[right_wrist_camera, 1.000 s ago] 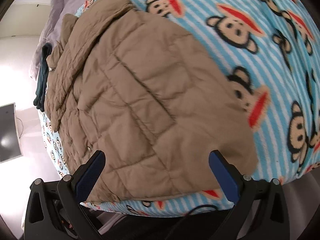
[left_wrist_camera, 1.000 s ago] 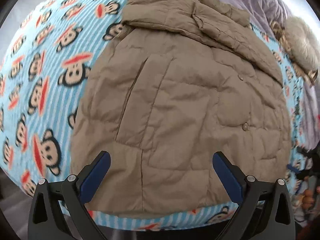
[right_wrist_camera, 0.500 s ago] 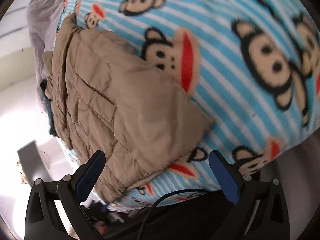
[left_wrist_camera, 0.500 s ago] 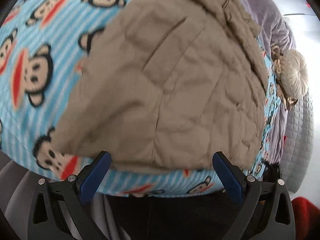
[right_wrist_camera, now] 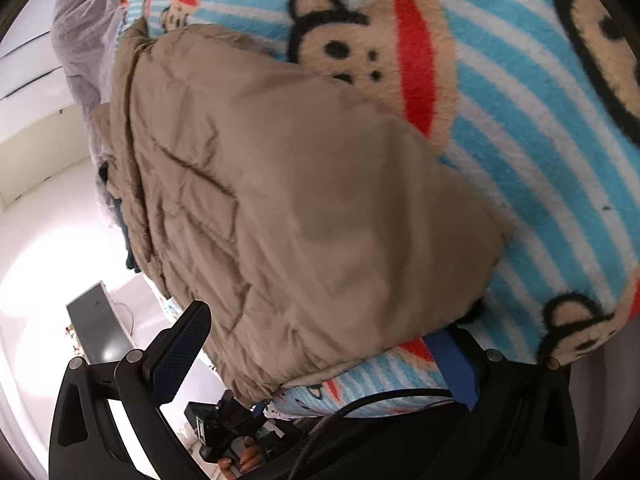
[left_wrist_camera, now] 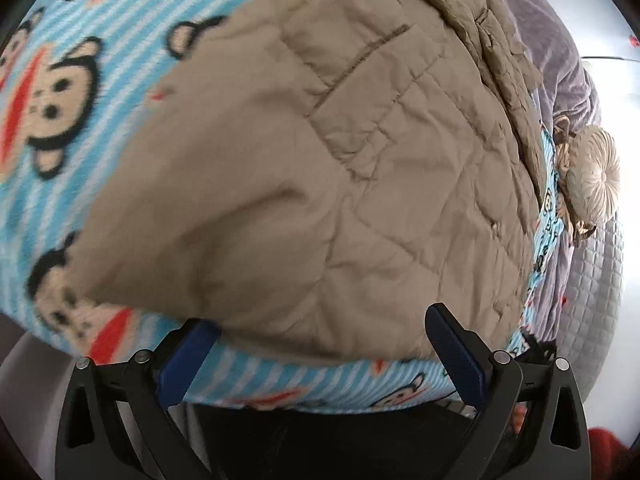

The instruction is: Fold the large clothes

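A tan quilted jacket (left_wrist_camera: pixel 340 184) lies spread on a blue striped monkey-print blanket (left_wrist_camera: pixel 60 128), its bottom hem near the bed's front edge. My left gripper (left_wrist_camera: pixel 320 356) is open, its blue pads on either side of the hem's left part, right at the hem edge. In the right wrist view the jacket (right_wrist_camera: pixel 280 208) fills the middle, and its right bottom corner reaches down between the pads. My right gripper (right_wrist_camera: pixel 320 356) is open around that corner; the right pad (right_wrist_camera: pixel 452 364) is partly hidden under the fabric.
A round cream tufted cushion (left_wrist_camera: pixel 596 176) and a grey quilted cover (left_wrist_camera: pixel 596 280) lie at the bed's right side. Purple bedding (right_wrist_camera: pixel 84 36) is bunched at the far end. A monitor (right_wrist_camera: pixel 100 328) stands left of the bed. A hand (right_wrist_camera: pixel 244 456) and a black cable (right_wrist_camera: pixel 360 404) show below.
Both grippers have dropped lower and moved in toward the jacket's bottom hem, which now reaches between the pads. The jaws have stayed open.
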`<move>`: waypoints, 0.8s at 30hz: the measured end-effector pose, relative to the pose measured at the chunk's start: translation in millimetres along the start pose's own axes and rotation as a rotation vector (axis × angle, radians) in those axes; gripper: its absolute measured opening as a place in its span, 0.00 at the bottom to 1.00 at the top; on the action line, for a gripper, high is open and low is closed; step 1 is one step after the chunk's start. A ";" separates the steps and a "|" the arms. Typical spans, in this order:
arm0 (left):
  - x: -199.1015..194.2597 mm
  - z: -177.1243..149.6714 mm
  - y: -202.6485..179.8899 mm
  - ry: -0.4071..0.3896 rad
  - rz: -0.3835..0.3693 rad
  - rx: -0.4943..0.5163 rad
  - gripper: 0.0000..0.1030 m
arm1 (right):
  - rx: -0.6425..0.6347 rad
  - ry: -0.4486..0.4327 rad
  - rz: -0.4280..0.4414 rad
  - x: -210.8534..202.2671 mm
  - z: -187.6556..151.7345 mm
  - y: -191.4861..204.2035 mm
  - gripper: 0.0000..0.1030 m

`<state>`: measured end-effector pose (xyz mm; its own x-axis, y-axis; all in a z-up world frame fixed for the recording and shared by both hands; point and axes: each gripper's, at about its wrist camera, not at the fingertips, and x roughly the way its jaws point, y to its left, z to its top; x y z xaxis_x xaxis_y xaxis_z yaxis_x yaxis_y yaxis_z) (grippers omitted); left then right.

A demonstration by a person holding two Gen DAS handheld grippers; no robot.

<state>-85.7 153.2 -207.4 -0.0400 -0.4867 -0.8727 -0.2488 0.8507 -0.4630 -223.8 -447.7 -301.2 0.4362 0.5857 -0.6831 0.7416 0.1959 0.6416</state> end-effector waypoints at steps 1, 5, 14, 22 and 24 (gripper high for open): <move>-3.3 -1.6 4.3 0.000 -0.003 -0.004 0.99 | -0.008 0.001 -0.003 0.7 -0.9 1.9 1.00; -4.6 -5.9 28.3 0.013 -0.026 -0.065 0.99 | 0.009 0.007 -0.002 2.2 -3.3 -4.3 1.00; 7.2 4.1 2.1 -0.029 -0.119 -0.039 0.99 | -0.010 0.023 -0.030 7.4 -3.0 -2.7 1.00; 18.2 7.6 5.2 -0.021 -0.096 -0.076 0.99 | 0.001 0.014 -0.003 3.9 -1.6 -7.2 1.00; 20.4 11.4 5.9 -0.031 -0.095 -0.092 0.99 | 0.013 0.005 0.010 3.3 -1.0 -10.1 1.00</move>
<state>-77.0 150.6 -229.7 0.0177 -0.5562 -0.8309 -0.3379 0.7788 -0.5285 -230.4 -447.0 -309.6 0.4412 0.5919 -0.6745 0.7437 0.1795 0.6440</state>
